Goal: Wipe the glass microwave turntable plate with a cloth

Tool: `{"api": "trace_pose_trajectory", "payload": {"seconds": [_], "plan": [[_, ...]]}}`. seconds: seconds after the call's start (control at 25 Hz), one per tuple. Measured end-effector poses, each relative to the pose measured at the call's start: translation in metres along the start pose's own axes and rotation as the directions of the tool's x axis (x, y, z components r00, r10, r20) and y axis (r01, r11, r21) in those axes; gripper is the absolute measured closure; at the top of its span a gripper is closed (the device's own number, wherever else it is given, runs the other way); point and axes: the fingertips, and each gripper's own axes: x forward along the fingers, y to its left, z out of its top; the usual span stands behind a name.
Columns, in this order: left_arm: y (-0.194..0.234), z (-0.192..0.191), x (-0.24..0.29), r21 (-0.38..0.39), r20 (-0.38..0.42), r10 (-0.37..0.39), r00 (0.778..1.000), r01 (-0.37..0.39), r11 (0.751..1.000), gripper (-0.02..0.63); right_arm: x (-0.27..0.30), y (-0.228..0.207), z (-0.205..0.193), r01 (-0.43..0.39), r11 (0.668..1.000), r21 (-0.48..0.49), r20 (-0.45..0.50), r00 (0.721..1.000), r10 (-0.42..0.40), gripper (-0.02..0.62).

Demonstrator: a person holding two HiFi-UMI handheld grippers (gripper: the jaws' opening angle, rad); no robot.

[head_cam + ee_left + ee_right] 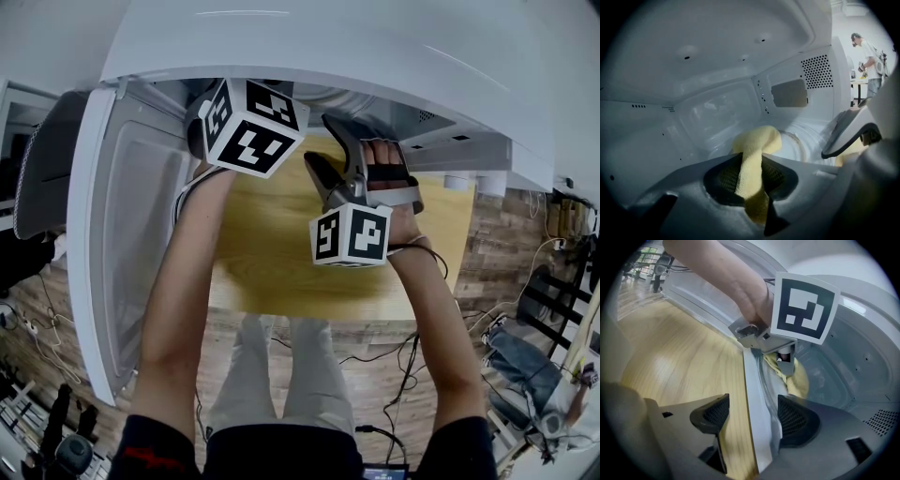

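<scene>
My left gripper (750, 176) is shut on a yellow cloth (757, 143) inside the white microwave cavity. The cloth's free end rests on the glass turntable plate (797, 147) on the cavity floor. In the right gripper view the left gripper's marker cube (804, 308) hangs over the same cloth (799, 378) and the plate (822, 387). My right gripper (752, 416) is open at the cavity's mouth. One jaw is inside, the other over the table, and the white front lip (757, 427) lies between them. In the head view the left cube (248, 127) hides the left jaws.
The microwave door (117, 244) stands open at the left. The wooden table (272, 262) lies under both arms. The cavity's right wall has a vent grid (816, 71) and a brown cover patch (789, 93). A person (871, 61) stands far off at the right.
</scene>
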Motion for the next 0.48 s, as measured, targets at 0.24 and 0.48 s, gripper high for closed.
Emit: {"api": "trace_pose_trajectory", "payload": {"seconds": [0.24,0.48], "plan": [[-0.004,0.001,0.003,0.02,-0.009,-0.009,1.0,0.009,1.0,0.545,0.0,0.0,0.0,0.001,1.0,-0.004,0.004,1.0,-0.001,0.307],[-0.011,0.006,0.007,0.036,-0.006,-0.021,1.0,0.022,0.999,0.545,0.0,0.001,0.0,0.0,1.0,-0.007,0.007,1.0,0.001,0.307]]}}
